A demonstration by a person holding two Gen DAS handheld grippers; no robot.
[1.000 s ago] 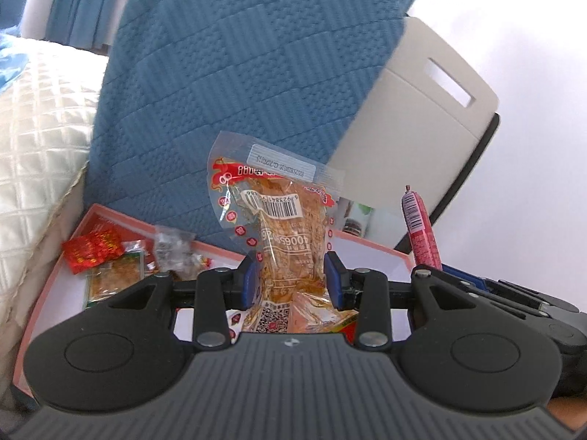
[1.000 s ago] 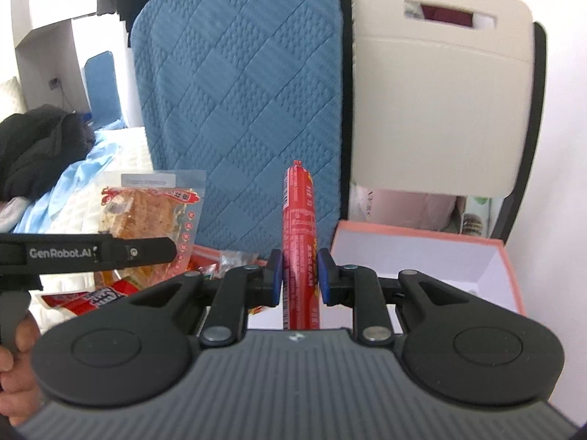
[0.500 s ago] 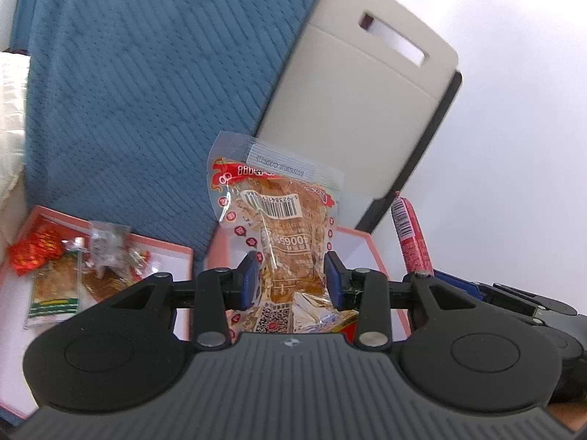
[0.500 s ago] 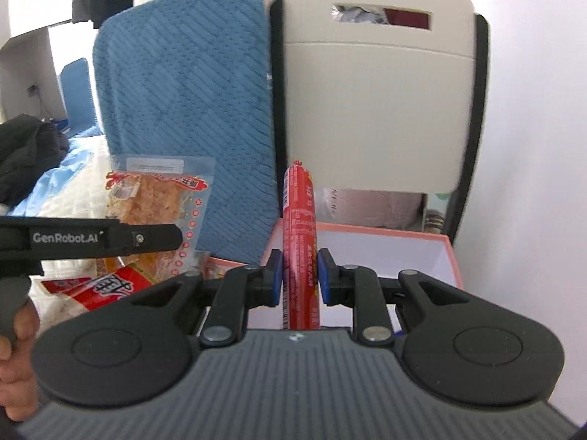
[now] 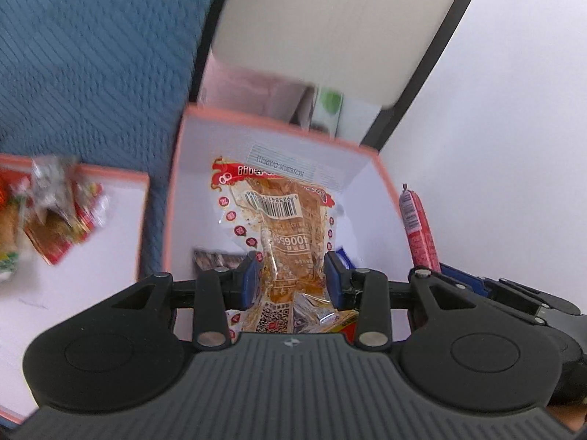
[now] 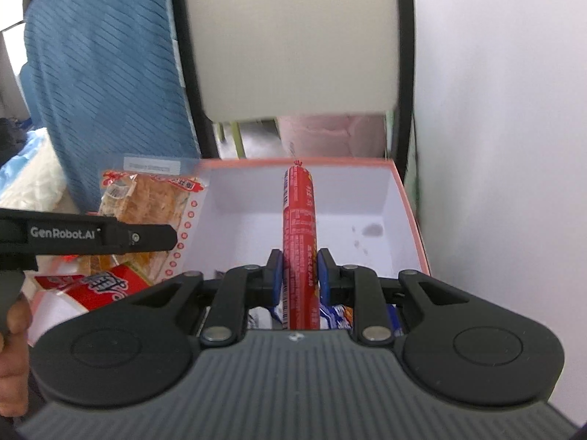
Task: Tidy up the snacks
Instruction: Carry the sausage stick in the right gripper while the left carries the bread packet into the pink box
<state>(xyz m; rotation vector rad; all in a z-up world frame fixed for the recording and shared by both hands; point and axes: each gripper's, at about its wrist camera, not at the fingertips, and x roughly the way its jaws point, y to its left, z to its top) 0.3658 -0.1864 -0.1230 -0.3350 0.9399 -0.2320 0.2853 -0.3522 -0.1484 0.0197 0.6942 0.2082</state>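
My left gripper (image 5: pixel 291 275) is shut on a clear packet of orange-brown dried snack (image 5: pixel 282 216), held upright over the pink-rimmed white box (image 5: pixel 176 168). My right gripper (image 6: pixel 300 269) is shut on a red sausage stick (image 6: pixel 298 216), upright above the same box (image 6: pixel 407 198). In the left wrist view the sausage (image 5: pixel 418 227) stands just right of the box rim. The right wrist view shows the snack packet (image 6: pixel 146 198) and left gripper at the box's left edge. A few packets lie in the box's near end, partly hidden by the grippers.
A second pink-rimmed tray (image 5: pixel 110 176) to the left holds several small snack packets (image 5: pixel 58 212). Behind stand a blue quilted cushion (image 5: pixel 91 55) and a beige chair back (image 6: pixel 293 36). A white wall (image 6: pixel 495 146) runs close along the right. A hand (image 6: pixel 11 348) grips the left tool.
Both grippers have moved right and downward from the blue cushion and tray to the pink-rimmed box, still holding their snacks. The box now fills the middle of both views.
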